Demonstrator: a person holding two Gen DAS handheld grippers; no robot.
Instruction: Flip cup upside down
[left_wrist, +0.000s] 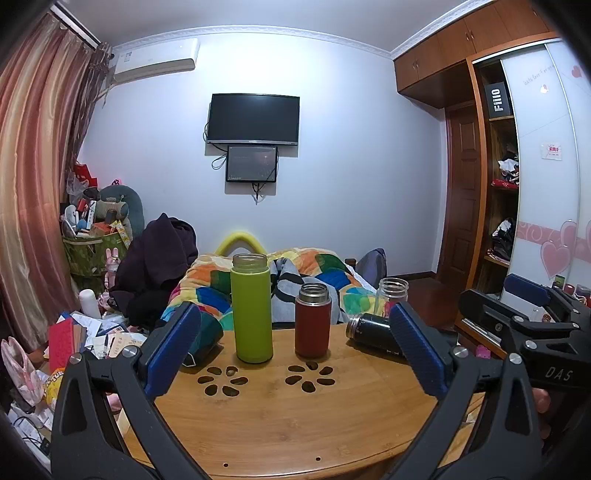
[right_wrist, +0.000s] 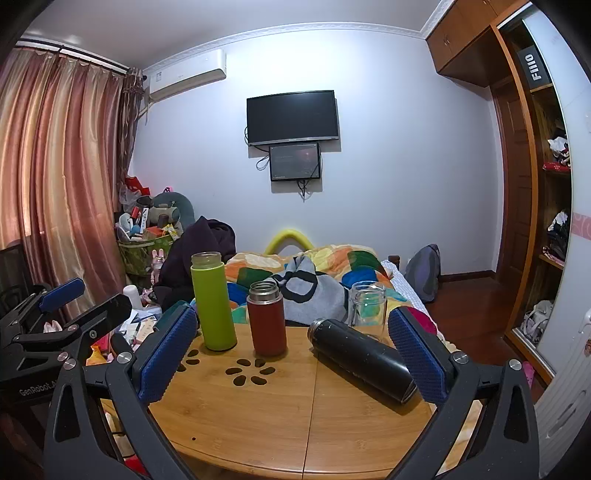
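Observation:
On the round wooden table (left_wrist: 295, 417) stand a tall green cup (left_wrist: 252, 309), a shorter red cup (left_wrist: 313, 321) and a clear glass cup (left_wrist: 393, 293), all upright and open at the top. A black cup (left_wrist: 373, 334) lies on its side at the right. The right wrist view shows them too: green cup (right_wrist: 213, 302), red cup (right_wrist: 266, 319), glass cup (right_wrist: 367, 304), black cup (right_wrist: 364, 360). My left gripper (left_wrist: 295, 350) is open and empty, short of the cups. My right gripper (right_wrist: 291, 354) is open and empty, its right finger beside the black cup's base.
A dark teal object (left_wrist: 205, 338) lies at the table's left edge. Behind the table is a bed with a colourful quilt (left_wrist: 314, 273). Clutter covers the floor at the left (left_wrist: 92, 332). A wardrobe (left_wrist: 498, 184) stands at the right.

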